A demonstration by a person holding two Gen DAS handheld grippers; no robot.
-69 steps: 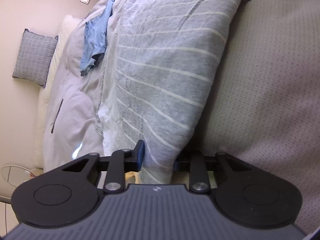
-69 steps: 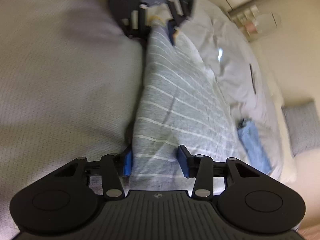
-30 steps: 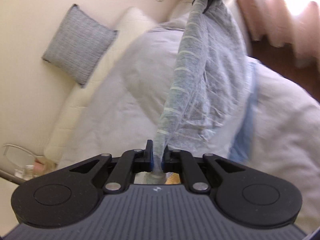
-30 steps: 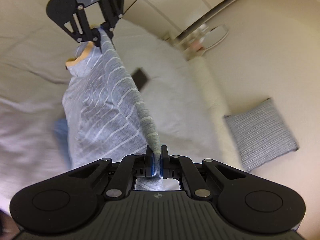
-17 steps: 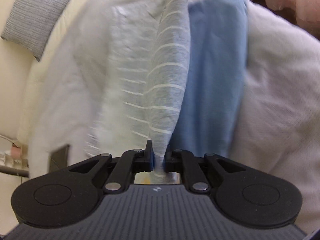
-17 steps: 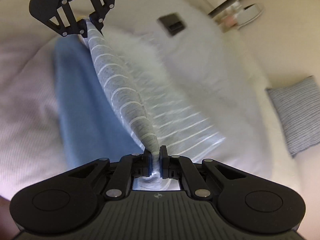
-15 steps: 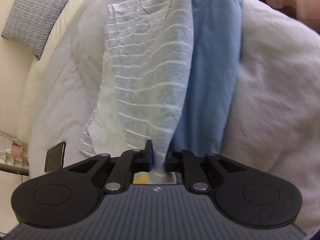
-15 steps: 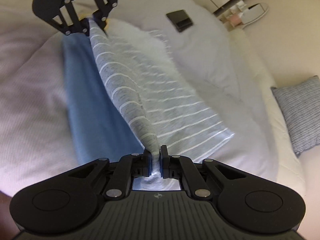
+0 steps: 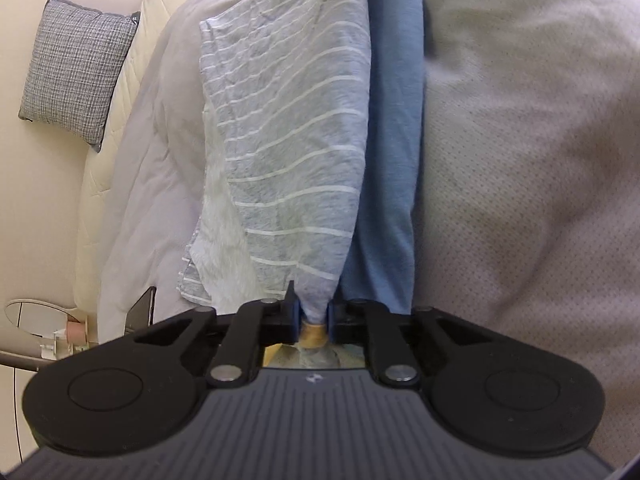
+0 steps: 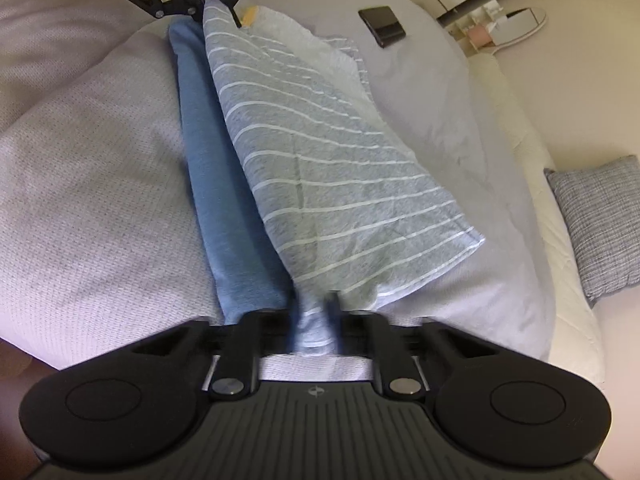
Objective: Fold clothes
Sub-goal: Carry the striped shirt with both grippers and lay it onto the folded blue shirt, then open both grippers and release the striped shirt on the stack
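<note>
Grey white-striped shirt (image 10: 328, 184) lies on your pale quilted bed (image 10: 88, 184), partly over a folded blue garment (image 10: 224, 216), both your left gripper (image 9: 311, 316) and right gripper (image 10: 316, 320) clamping its ends.

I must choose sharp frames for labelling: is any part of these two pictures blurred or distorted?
Left wrist view: mostly sharp, the striped shirt crisp; fisheye bends the bed edges. Right wrist view: the right gripper fingers are smeared where they pinch the shirt; the rest is sharp, also fisheye-curved.
</note>
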